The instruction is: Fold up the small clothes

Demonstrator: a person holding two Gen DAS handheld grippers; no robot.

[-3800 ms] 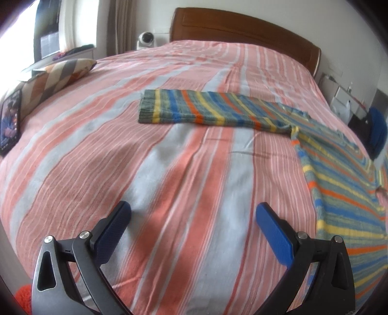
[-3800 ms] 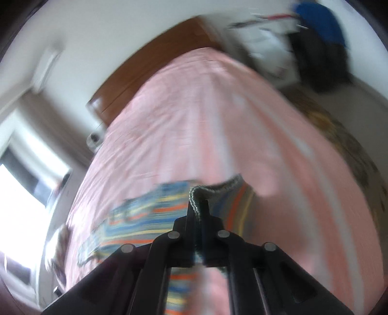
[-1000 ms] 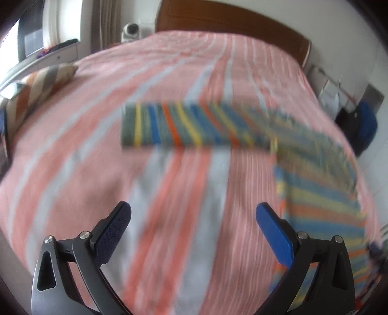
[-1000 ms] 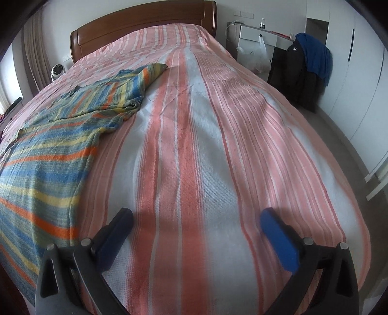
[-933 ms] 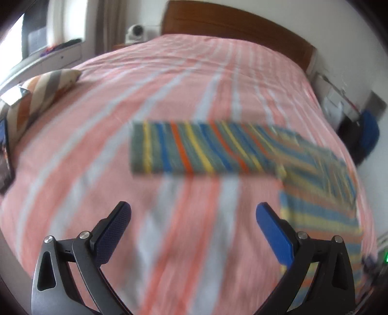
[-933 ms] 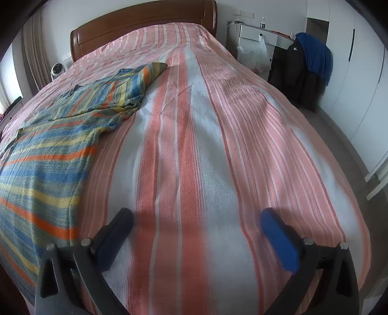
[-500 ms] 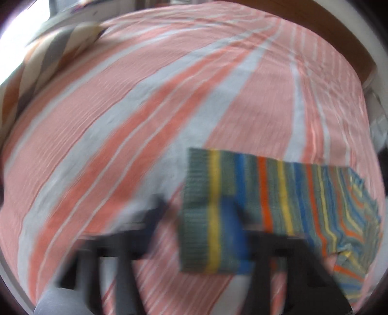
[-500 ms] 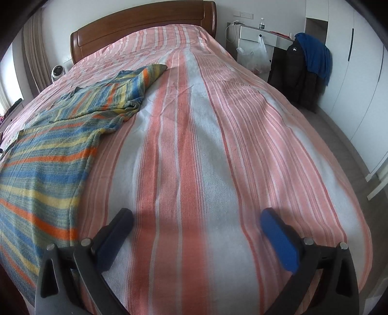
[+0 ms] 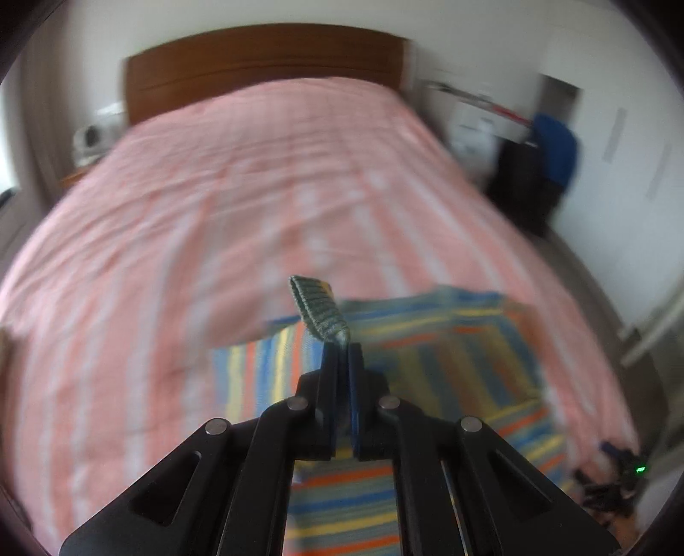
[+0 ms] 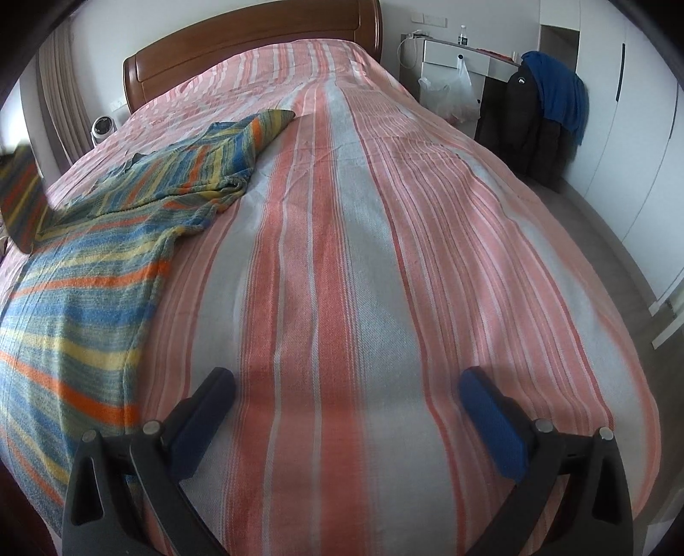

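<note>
The left gripper [image 9: 342,348] is seen at lower centre of its view with black fingers pressed together on the sleeve cuff [image 9: 318,310] — a ribbed, grey-green knit band that stands up from the tips, folded over on itself. Behind and below it the sweater [image 9: 449,355] is spread, blurred, across the lower right of the frame: a soft knit in blue, yellow, orange and green stripes.

In the right wrist view the right gripper [image 10: 346,415] is held at the bottom of the frame with its jaws wide apart and nothing between them; its blue pads [image 10: 491,427] are flat and rectangular. The sweater [image 10: 81,278] is laid along the left side of this frame, its other sleeve [image 10: 252,128] stretched toward upper centre and rumpled where it meets the body.

Everything is carried by the bed [image 10: 342,239] — a woven cover in broad salmon, white and grey stripes, rounded at the edges, with a glossy brown wooden headboard [image 10: 252,36] at the top.
</note>
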